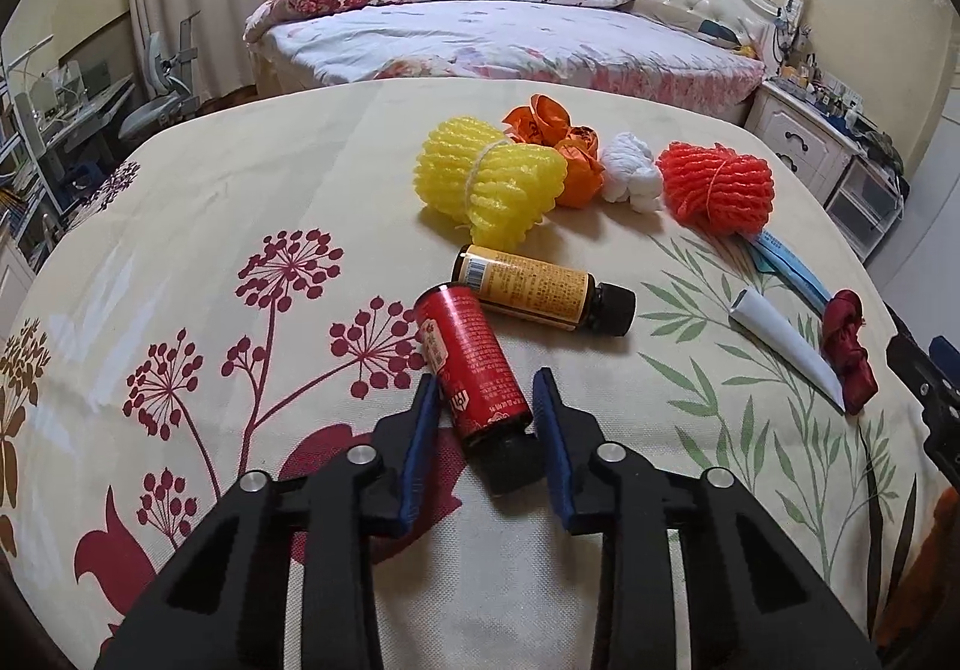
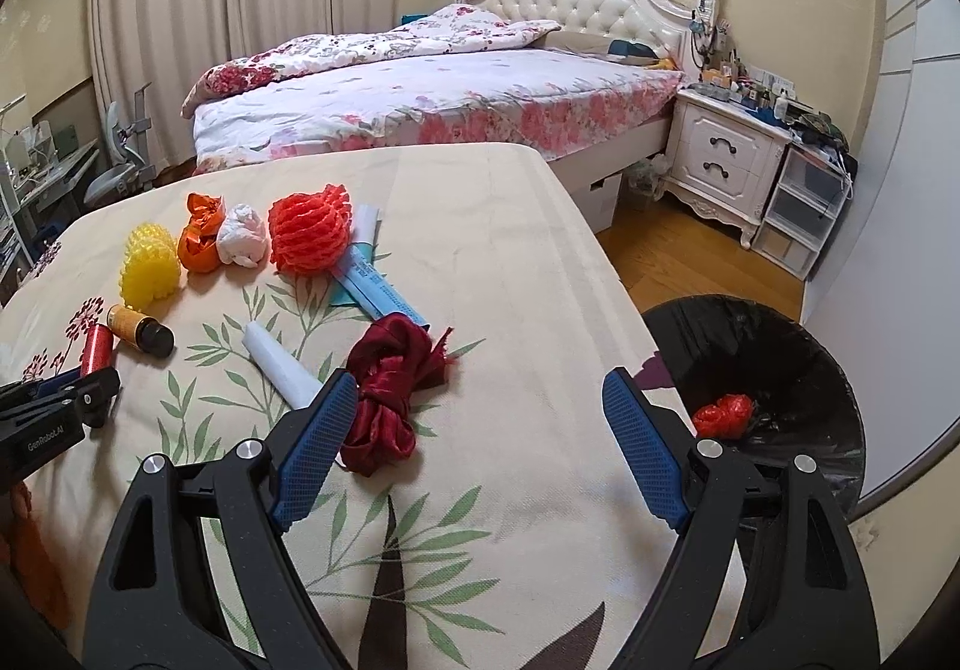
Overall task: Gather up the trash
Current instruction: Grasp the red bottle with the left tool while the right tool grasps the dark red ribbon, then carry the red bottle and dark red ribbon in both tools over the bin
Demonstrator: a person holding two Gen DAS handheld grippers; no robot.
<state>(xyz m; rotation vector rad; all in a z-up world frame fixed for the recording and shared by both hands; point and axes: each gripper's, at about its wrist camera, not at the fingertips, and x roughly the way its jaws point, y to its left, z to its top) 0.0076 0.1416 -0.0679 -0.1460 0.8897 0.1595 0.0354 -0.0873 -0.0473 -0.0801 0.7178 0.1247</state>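
Note:
Trash lies on a table with a floral cloth (image 1: 300, 178). My left gripper (image 1: 486, 391) has its blue pads on either side of a red bottle (image 1: 474, 364) lying on the cloth; I cannot tell if they squeeze it. A yellow-labelled brown bottle (image 1: 540, 289) lies just beyond. My right gripper (image 2: 474, 400) is open and empty above the cloth, with a dark red knotted cloth (image 2: 390, 382) by its left pad. A black-lined trash bin (image 2: 798, 346) stands right of the table, with a red wad (image 2: 723, 415) inside.
Further back lie a yellow foam net (image 1: 486, 178), an orange wrapper (image 1: 558, 142), a white wad (image 1: 630, 169), an orange-red foam net (image 1: 717, 184), a blue packet (image 1: 792, 268) and a white tube (image 1: 786, 346). A bed (image 2: 420, 100) and nightstand (image 2: 726, 160) stand behind.

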